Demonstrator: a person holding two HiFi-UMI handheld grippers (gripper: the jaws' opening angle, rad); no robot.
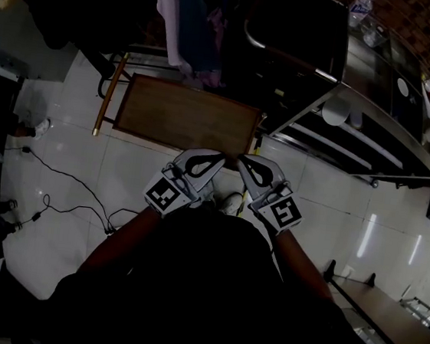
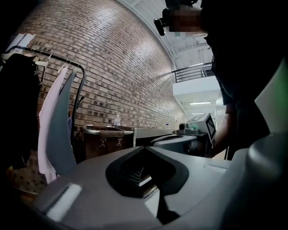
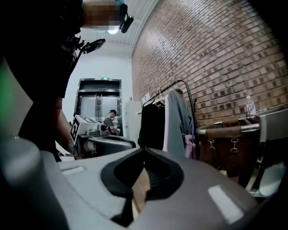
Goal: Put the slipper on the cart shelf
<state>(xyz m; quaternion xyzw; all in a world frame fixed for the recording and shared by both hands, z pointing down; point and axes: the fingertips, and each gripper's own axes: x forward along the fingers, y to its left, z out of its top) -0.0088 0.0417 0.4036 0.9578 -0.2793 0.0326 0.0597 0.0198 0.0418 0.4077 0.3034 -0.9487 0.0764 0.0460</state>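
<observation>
The head view is dim. A metal cart [image 1: 356,149] with long shelves stands at the right. A pale rounded thing [image 1: 335,112], possibly the slipper, lies at the cart's near end. My left gripper [image 1: 221,159] and right gripper [image 1: 240,161] are held side by side in front of my body, tips almost touching, above the near edge of a wooden table [image 1: 182,117]. Both are shut with nothing between the jaws. In the left gripper view my left gripper [image 2: 144,148] points level at the cart [image 2: 108,137]. My right gripper [image 3: 144,150] shows shut jaws too.
A clothes rack with hanging garments [image 1: 186,18] stands behind the table; the garments [image 2: 54,130] also show in the left gripper view. A black cable [image 1: 66,189] trails over the white tiled floor at the left. A brick wall [image 3: 216,58] runs behind the cart.
</observation>
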